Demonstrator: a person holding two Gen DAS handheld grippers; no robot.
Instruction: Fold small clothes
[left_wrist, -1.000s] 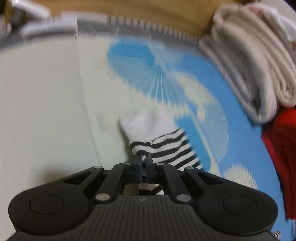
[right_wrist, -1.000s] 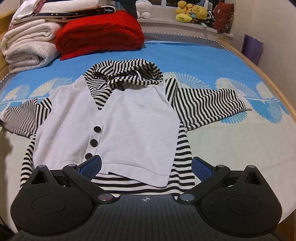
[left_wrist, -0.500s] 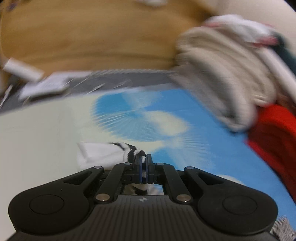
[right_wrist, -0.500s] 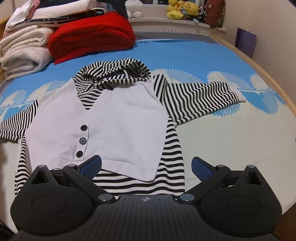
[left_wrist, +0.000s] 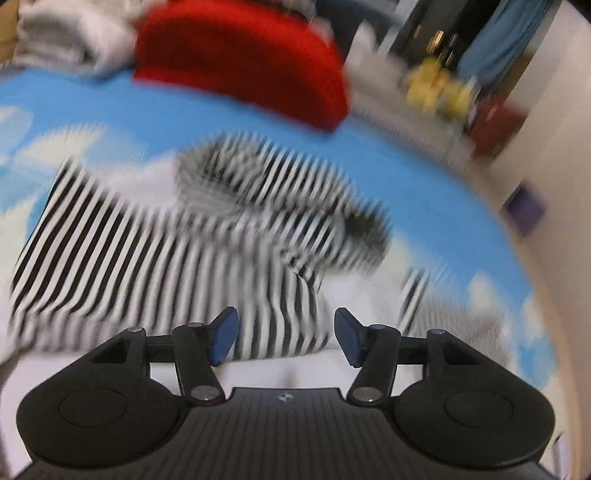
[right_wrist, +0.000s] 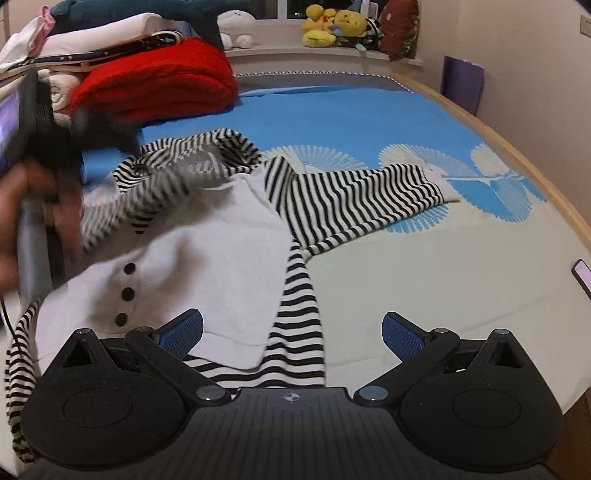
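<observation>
Lying on the bed (right_wrist: 424, 258), the small striped hooded top (right_wrist: 207, 236) has its white vest front facing up and one striped sleeve (right_wrist: 354, 195) extended to the right. The left sleeve (left_wrist: 122, 258) is folded across the chest. The left tongs (left_wrist: 282, 334) are spread, blue pads apart, just above that sleeve and gripping nothing; this view is motion-blurred. The right tongs (right_wrist: 291, 334) are spread wide over the hem, empty. A red folded blanket (right_wrist: 155, 86) lies beyond the hood.
</observation>
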